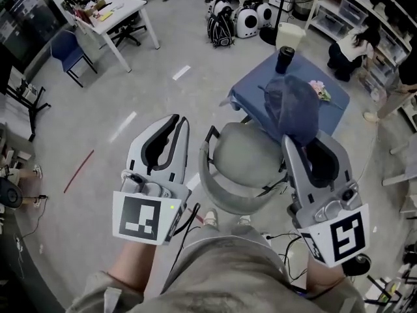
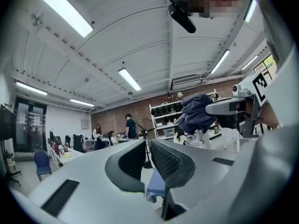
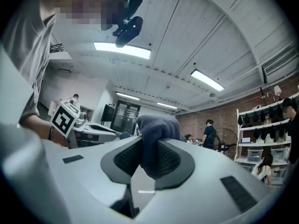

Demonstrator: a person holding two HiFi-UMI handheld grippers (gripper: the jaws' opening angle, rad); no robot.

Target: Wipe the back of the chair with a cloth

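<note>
A grey office chair (image 1: 242, 154) stands just in front of me, its curved back (image 1: 210, 189) on my side. My right gripper (image 1: 303, 139) hovers over the chair's right edge, shut on a bunched dark blue cloth (image 1: 293, 111). In the right gripper view the cloth (image 3: 156, 125) is pinched between the pads and bulges above them. My left gripper (image 1: 176, 120) is held left of the chair with its jaws drawn together and nothing between them. In the left gripper view the pads almost meet (image 2: 147, 146), and the cloth (image 2: 196, 111) hangs from the other gripper at the right.
Behind the chair is a blue table (image 1: 260, 87) with a black cup (image 1: 285, 59). A white table (image 1: 120, 12) and a blue chair (image 1: 68, 51) stand far left, bags (image 1: 221, 25) at the back. A person (image 1: 352, 47) crouches by shelves at right. Cables lie by my feet.
</note>
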